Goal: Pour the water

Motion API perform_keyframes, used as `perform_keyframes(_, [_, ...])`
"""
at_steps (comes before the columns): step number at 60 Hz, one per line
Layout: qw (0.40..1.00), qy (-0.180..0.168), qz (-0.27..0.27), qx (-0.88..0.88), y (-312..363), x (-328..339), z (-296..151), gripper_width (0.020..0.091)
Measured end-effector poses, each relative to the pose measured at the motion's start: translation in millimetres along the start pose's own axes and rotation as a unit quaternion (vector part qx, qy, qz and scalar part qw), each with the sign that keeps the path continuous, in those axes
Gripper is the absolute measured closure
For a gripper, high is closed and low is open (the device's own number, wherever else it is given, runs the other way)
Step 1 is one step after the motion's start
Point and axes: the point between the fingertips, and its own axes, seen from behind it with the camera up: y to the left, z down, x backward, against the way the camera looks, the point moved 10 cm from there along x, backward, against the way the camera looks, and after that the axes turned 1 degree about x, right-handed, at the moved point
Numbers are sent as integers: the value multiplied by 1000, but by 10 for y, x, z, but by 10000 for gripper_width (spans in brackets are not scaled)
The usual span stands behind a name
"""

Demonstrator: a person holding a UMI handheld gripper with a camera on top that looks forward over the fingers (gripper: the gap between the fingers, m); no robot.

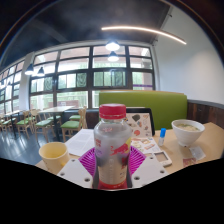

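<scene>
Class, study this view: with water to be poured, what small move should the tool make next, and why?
Probably unscrew the red cap first, or steady the bottle for that. The bottle stands upright between the tool fingers, apparently gripped by the pads, and is still capped, so no water can leave. The yellow cup waits open nearby, beside the bowl.

The gripper (112,160) points forward and sits level, its 2 fingers rising from the bottom of the view. The pink pads (90,160) on their inner faces press against the 2 sides of a bottle (112,140), one pad on the left, one on the right, with no gap showing at either side. The bottle stands upright between them. No hand or sleeve of the person shows.
</scene>
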Motion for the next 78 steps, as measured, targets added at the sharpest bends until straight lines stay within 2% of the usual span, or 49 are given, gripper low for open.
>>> perform_keyframes(6, [1000,18,-4,14,138,-71,177,702])
perform_keyframes(9, [999,31,-12,0,30,-42,108,696])
perform_keyframes(12, [1000,23,-13,9,17,-40,89,682])
perform_keyframes(23, [999,29,-17,11,-14,-71,84,651])
perform_keyframes(28, [999,26,-19,5,-63,-75,80,567])
perform_keyframes(30, [999,32,-13,1,-114,-69,101,497])
perform_keyframes(34, [999,38,-14,2,-50,60,130,270])
perform_keyframes(35, [999,37,-13,4,-62,90,127,258])
perform_keyframes(40, [999,34,4,17,-168,332,123,267])
perform_keyframes(41, [999,31,7,17,-40,201,259,264])
perform_keyframes(42, [999,34,8,20,-147,378,108,266])
perform_keyframes(47, [999,31,9,30,-151,799,5,268])
perform_keyframes(65, [999,-34,-19,2,108,2642,-461,274])
perform_keyframes(78, [996,-79,-38,-35,195,3711,-487,282])
